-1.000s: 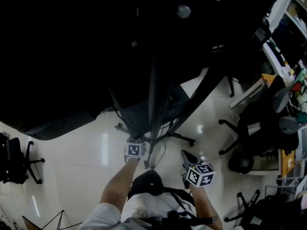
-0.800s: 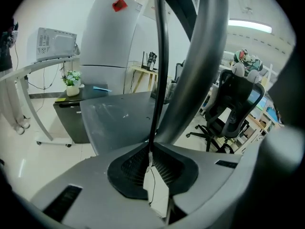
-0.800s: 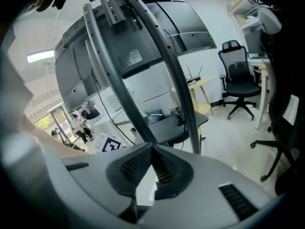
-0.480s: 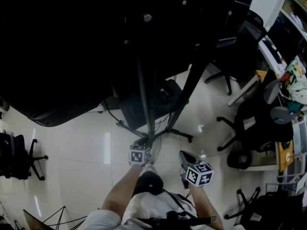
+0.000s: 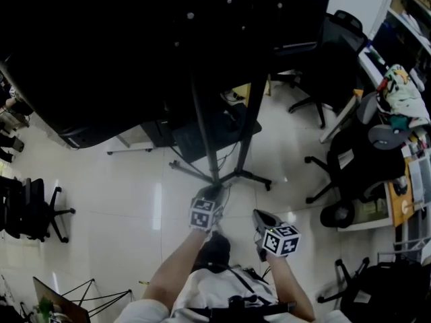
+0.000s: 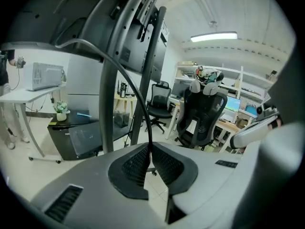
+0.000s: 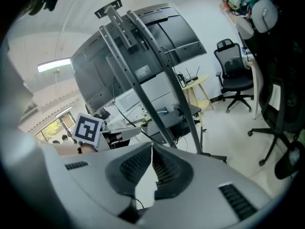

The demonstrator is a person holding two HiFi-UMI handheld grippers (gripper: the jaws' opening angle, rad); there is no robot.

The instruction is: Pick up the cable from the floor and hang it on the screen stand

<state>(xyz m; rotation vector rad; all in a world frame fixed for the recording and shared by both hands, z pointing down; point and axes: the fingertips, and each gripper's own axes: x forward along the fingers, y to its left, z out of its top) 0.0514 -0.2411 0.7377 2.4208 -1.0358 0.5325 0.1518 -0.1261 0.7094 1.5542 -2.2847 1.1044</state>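
A: Left gripper (image 6: pixel 150 149)?

B: Pinched shut on the thin black cable (image 6: pixel 140 108), just tightened further. Held up off the floor (image 5: pixel 121 200), just on the near side of the screen stand (image 5: pixel 204 126).

A: Right gripper (image 7: pixel 151 147)?

B: Closed too, with nothing seen between its pads.

A: Risks?

B: Gripped at only 1 point, so liable to slip through the pads under a tug. Arching toward the stand's 2 slanted poles; could snag there or on a base leg. Cannot trace the far end in the dark head view; possibly caught somewhere, then bound to pull taut on lifting.
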